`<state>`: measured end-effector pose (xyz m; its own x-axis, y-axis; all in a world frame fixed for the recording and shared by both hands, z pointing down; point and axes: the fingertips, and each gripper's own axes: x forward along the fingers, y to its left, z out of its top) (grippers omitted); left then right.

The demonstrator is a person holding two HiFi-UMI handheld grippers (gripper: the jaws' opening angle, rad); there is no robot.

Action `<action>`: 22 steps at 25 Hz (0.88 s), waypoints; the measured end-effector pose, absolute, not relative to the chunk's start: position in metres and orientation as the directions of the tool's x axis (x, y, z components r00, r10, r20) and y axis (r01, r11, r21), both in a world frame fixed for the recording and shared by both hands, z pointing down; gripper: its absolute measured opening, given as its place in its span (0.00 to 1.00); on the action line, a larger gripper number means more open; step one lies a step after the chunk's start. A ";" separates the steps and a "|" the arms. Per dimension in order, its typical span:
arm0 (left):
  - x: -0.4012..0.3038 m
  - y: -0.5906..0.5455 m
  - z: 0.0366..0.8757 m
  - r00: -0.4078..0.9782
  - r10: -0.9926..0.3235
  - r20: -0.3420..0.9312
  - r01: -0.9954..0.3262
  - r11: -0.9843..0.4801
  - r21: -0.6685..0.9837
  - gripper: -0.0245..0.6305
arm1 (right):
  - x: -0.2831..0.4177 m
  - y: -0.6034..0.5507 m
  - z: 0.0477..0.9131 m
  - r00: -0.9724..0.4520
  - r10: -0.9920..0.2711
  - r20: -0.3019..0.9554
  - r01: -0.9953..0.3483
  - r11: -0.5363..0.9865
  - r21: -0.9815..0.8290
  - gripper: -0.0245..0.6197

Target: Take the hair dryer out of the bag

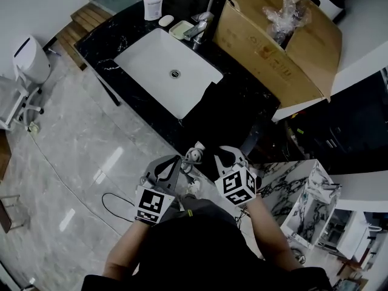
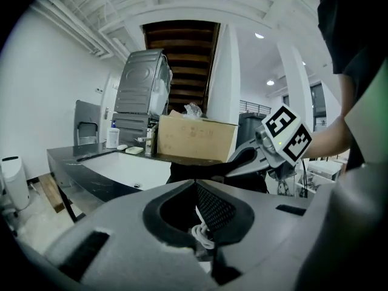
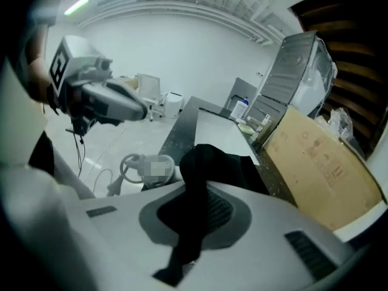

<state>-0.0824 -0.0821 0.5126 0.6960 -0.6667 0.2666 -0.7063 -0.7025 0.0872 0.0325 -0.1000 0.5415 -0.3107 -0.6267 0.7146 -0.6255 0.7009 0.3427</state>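
The black tabletop [image 1: 109, 38] holds a white sink [image 1: 157, 71], a bottle [image 1: 153, 6], a soap dish [image 1: 180, 29] and a box [image 1: 267, 53]. A black bag [image 3: 230, 165] lies at its near edge.

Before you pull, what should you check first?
1. Left gripper shut on cord: ok.
2. Right gripper shut on bag: ok.
3. Dryer all out of bag: cannot tell. Most of it shows, but one end meets the bag.
4. Grippers not bumping each other: ok, they are apart.
5. Box and sink out of the way: ok.
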 end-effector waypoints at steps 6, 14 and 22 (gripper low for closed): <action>-0.061 -0.087 0.523 0.698 -0.642 0.316 -0.692 -0.718 0.069 0.07 | 0.036 -0.115 0.522 -0.358 -0.647 0.673 -0.707 0.659 0.257 0.06; -0.038 -0.092 0.542 0.697 -0.603 0.388 -0.674 -0.735 0.069 0.08 | 0.038 -0.131 0.504 -0.399 -0.671 0.625 -0.714 0.655 0.247 0.06; -0.026 -0.106 0.565 0.655 -0.574 0.491 -0.689 -0.720 0.077 0.24 | 0.038 -0.133 0.498 -0.435 -0.665 0.607 -0.695 0.677 0.243 0.06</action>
<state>-0.0264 -0.1057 0.5650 0.6547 -0.5744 0.4913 -0.6894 -0.7203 0.0767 0.0382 -0.1331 0.4983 -0.4354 -0.6650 0.6068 -0.6953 0.6766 0.2425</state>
